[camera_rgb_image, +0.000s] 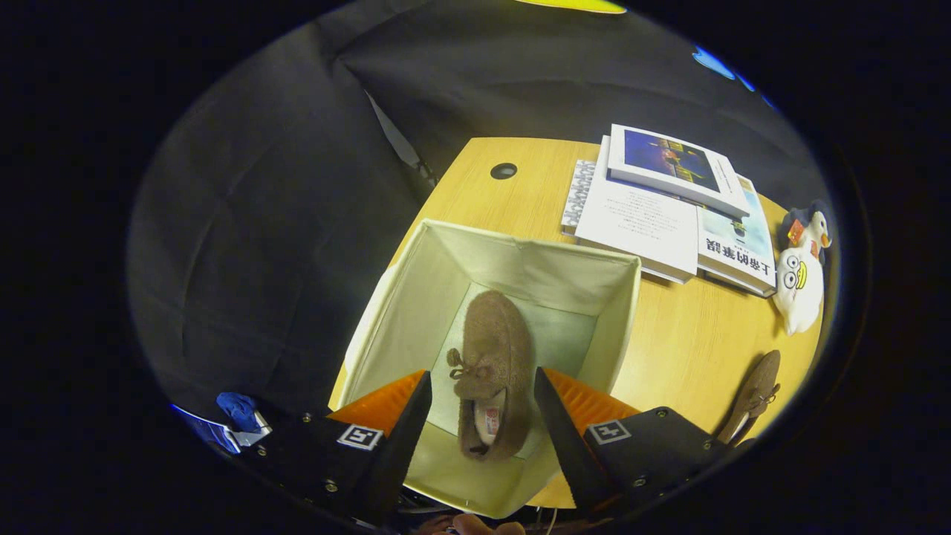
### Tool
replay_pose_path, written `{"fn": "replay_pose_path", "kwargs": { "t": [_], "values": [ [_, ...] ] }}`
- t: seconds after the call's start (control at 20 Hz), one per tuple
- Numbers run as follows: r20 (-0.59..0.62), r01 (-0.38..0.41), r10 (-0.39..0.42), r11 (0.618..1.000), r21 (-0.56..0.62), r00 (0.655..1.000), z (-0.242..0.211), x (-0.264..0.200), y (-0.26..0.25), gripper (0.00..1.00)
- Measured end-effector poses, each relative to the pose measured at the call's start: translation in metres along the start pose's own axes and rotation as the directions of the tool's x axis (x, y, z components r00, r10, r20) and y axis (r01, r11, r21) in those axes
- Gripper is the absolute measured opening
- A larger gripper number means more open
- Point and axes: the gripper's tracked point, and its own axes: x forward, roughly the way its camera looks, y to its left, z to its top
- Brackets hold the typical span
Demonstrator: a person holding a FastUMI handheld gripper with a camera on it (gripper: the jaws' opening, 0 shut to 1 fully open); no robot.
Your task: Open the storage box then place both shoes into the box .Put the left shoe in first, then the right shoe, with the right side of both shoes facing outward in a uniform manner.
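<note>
We find the tongs [483, 386] spread wide and empty above the open cream fabric storage box [520, 256], one brown fuzzy shoe [494, 349] lying inside between them. The second brown shoe [756, 390] lies on the wooden worktop [691, 334], off to the tongs' right, long axis pointing away. We do not transcribe the book [732, 253] titles.

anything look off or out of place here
Nothing stands out. One brown shoe lies flat in the open storage box, seen between the open tongs; the other shoe waits on the table.
</note>
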Motion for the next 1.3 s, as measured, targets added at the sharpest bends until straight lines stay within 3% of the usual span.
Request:
{"fn": "replay_pose_path", "kwargs": {
  "t": [0.5,0.55,1.3],
  "values": [
    [0.082,-0.034,0.029,0.997,0.066,0.996,-0.003,-0.081,-0.063,0.86],
    [0.09,-0.031,0.024,0.996,0.079,0.996,-0.006,-0.088,-0.074,0.95],
    [0.172,0.161,-0.198,0.965,0.205,0.965,-0.064,-0.143,-0.246,0.98]
  ]
}}
